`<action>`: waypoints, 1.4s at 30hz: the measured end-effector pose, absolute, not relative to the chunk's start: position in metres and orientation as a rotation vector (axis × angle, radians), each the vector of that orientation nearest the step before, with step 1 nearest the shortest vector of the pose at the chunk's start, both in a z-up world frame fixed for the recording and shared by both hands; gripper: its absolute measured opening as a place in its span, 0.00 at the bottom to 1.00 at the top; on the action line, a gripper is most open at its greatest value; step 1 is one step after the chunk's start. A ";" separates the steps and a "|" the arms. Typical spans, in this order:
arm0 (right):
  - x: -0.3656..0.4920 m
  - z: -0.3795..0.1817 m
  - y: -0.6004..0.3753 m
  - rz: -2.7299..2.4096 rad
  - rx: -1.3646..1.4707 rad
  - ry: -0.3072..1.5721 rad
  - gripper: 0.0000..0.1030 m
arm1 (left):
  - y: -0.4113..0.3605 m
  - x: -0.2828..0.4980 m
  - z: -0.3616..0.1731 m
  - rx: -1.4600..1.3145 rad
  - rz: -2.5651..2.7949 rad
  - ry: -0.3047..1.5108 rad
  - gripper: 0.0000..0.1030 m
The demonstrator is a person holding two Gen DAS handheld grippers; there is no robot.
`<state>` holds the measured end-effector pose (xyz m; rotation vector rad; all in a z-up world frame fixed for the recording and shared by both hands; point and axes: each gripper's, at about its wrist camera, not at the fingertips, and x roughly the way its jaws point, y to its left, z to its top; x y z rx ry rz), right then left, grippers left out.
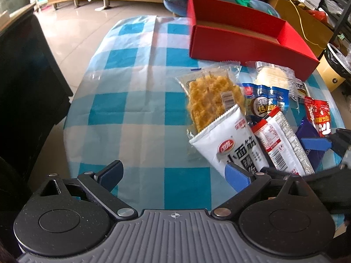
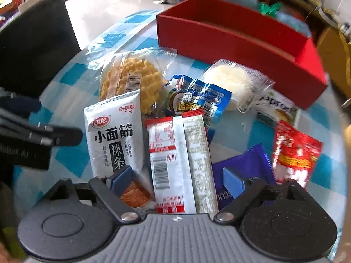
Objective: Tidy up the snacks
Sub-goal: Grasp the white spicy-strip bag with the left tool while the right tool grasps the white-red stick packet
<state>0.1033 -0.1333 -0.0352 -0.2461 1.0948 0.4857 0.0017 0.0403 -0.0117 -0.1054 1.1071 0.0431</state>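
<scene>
A pile of snack packets lies on a blue-checked tablecloth (image 1: 136,83). A white spicy-strip packet (image 2: 114,135) lies beside a red-and-white bar packet (image 2: 175,157), a waffle packet (image 2: 131,81), a blue coconut packet (image 2: 197,96), a white bun (image 2: 232,83), a purple packet (image 2: 239,166) and a red candy packet (image 2: 294,151). An empty red box (image 2: 230,41) stands behind them. My right gripper (image 2: 177,178) is open, straddling the bar packet's near end. My left gripper (image 1: 173,173) is open, its right finger (image 1: 238,175) at the white packet (image 1: 228,144).
A black cabinet (image 1: 26,83) stands left of the table. Cardboard boxes (image 1: 307,22) and shelves stand behind and right of the red box (image 1: 248,41). The table's left half shows bare cloth. The left gripper shows in the right wrist view (image 2: 63,135).
</scene>
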 end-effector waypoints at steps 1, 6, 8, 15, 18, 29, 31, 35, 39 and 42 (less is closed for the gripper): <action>0.108 -0.034 -0.139 0.497 -0.212 1.116 0.79 | 0.042 0.002 -0.013 -0.111 0.043 1.114 0.98; 0.112 -0.029 -0.155 0.455 -0.275 1.122 0.66 | 0.045 0.005 -0.020 -0.131 0.031 1.144 0.98; 0.109 -0.032 -0.152 0.458 -0.292 1.123 0.66 | 0.043 0.006 -0.023 -0.134 0.019 1.159 0.98; 0.095 -0.049 -0.103 0.470 -0.512 1.034 0.82 | 0.035 0.005 -0.024 -0.113 -0.002 1.171 0.98; 0.098 -0.052 -0.102 0.463 -0.459 1.059 0.97 | 0.036 0.005 -0.024 -0.115 0.005 1.173 0.98; 0.090 -0.036 -0.120 0.511 -0.429 1.023 0.46 | 0.043 -0.003 -0.020 -0.161 -0.008 1.238 0.98; 0.092 -0.034 -0.127 0.524 -0.360 1.023 0.43 | 0.041 -0.010 -0.016 -0.129 -0.021 1.239 0.97; 0.102 -0.024 -0.147 0.542 -0.228 1.045 0.14 | 0.010 -0.025 -0.002 0.279 -0.155 1.099 0.96; 0.110 -0.028 -0.153 0.520 -0.201 1.083 0.14 | -0.019 -0.021 -0.003 0.567 -0.381 1.081 0.96; 0.110 -0.026 -0.153 0.536 -0.202 1.087 0.16 | -0.038 -0.024 -0.004 0.836 -0.581 0.975 0.96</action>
